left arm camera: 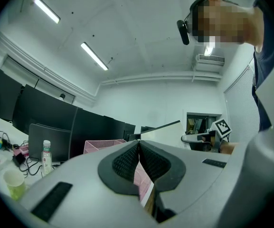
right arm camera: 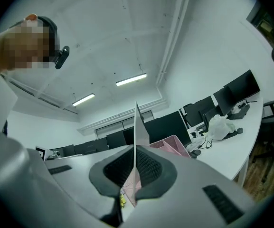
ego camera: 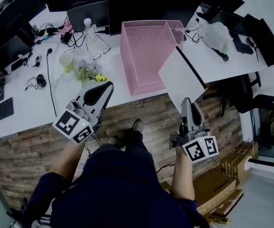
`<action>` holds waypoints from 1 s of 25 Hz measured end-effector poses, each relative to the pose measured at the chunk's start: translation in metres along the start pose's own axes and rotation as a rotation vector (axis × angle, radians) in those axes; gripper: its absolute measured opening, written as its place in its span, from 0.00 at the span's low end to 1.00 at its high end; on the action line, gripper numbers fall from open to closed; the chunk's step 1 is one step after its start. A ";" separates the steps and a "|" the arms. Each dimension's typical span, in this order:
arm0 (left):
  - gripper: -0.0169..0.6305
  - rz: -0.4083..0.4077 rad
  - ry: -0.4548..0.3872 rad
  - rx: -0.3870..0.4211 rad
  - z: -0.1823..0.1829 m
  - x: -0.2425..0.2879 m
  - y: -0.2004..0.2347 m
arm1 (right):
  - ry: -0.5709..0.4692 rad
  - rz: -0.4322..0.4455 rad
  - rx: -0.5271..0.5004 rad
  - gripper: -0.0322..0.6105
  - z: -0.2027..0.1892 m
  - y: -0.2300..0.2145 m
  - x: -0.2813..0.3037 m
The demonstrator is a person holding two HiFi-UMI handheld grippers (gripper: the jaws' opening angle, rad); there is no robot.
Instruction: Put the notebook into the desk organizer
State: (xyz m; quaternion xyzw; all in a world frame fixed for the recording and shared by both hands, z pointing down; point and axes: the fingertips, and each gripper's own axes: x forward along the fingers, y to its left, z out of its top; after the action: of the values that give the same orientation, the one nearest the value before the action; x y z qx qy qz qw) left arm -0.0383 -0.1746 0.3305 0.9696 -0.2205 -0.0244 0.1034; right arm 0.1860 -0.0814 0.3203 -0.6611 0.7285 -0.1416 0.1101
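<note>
The notebook (ego camera: 181, 78), white with a black spine, hangs over the desk's front edge with my right gripper (ego camera: 186, 100) shut on its lower end. Seen from the right gripper view, the notebook (right arm camera: 138, 125) stands edge-on between the pressed pads (right arm camera: 146, 167). The pink mesh desk organizer (ego camera: 146, 56) stands on the white desk just left of the notebook, and it shows again in the left gripper view (left arm camera: 101, 145) and the right gripper view (right arm camera: 172, 144). My left gripper (ego camera: 109, 84) is shut on nothing, near the desk edge, left of the organizer; its jaws (left arm camera: 138, 144) meet.
Dark monitors (ego camera: 146, 1) line the back of the desk (ego camera: 27, 103). A bottle (ego camera: 89, 28), a cup (ego camera: 66, 60), flowers (ego camera: 90, 70), cables and a mouse (ego camera: 41, 80) lie left of the organizer. A white bag (ego camera: 217, 32) sits right. Cardboard boxes (ego camera: 217, 184) lie on the floor.
</note>
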 end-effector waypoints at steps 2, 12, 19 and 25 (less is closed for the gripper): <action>0.07 0.016 0.005 -0.001 -0.001 0.011 0.004 | 0.008 0.016 0.009 0.07 0.001 -0.011 0.011; 0.07 0.104 0.032 -0.006 -0.005 0.065 0.017 | 0.051 0.091 0.031 0.07 0.011 -0.065 0.061; 0.07 0.159 0.036 0.000 -0.003 0.091 0.021 | 0.070 0.123 -0.001 0.07 0.025 -0.097 0.086; 0.07 0.203 0.034 -0.002 -0.003 0.107 0.029 | 0.094 0.157 -0.041 0.07 0.027 -0.112 0.108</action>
State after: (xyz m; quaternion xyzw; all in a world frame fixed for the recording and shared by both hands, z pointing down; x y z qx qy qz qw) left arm 0.0463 -0.2462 0.3391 0.9424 -0.3160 0.0023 0.1099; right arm 0.2890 -0.2000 0.3373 -0.5968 0.7852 -0.1485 0.0728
